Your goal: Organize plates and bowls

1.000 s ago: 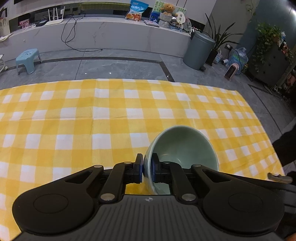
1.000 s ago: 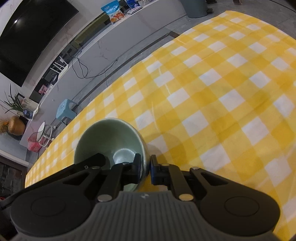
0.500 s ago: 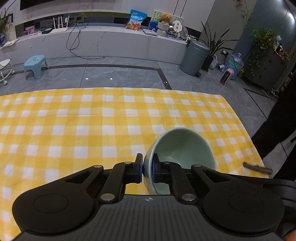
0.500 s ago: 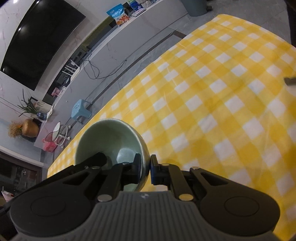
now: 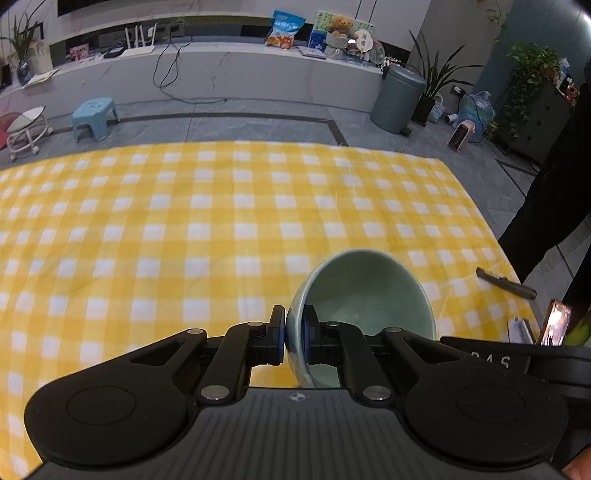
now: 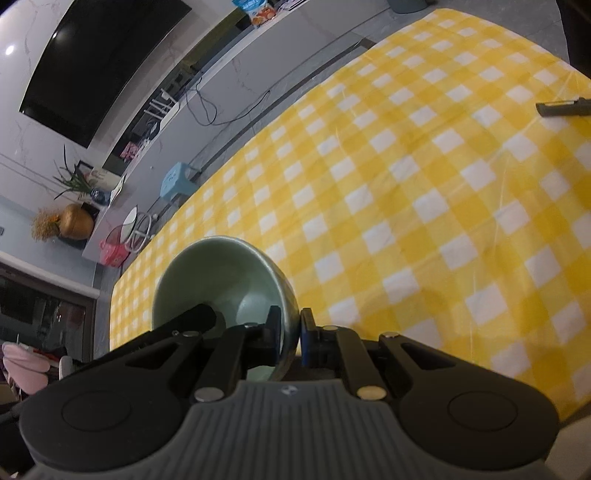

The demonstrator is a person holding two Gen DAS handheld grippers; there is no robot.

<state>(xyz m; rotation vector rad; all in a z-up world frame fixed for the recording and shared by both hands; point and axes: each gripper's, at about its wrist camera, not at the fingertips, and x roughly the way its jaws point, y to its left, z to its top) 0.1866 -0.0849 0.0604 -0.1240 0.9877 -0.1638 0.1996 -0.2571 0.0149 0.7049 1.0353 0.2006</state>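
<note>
Yellow-checked cloth beneath two green bowls, jaws clamped on each rim; lettering unreadable.

Pretty dim room: grey tiled floor, a long pale marble ledge along the wall with snack bags and a teddy bear on it, a blue plastic stool, a grey bin, potted plants and a big dark TV.

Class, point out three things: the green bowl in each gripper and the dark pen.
left gripper's green bowl (image 5: 369, 291), left wrist view, inner wall.
right gripper's green bowl (image 6: 221, 273), right wrist view, inner wall.
dark pen (image 5: 506, 283), left wrist view, barrel.
</note>
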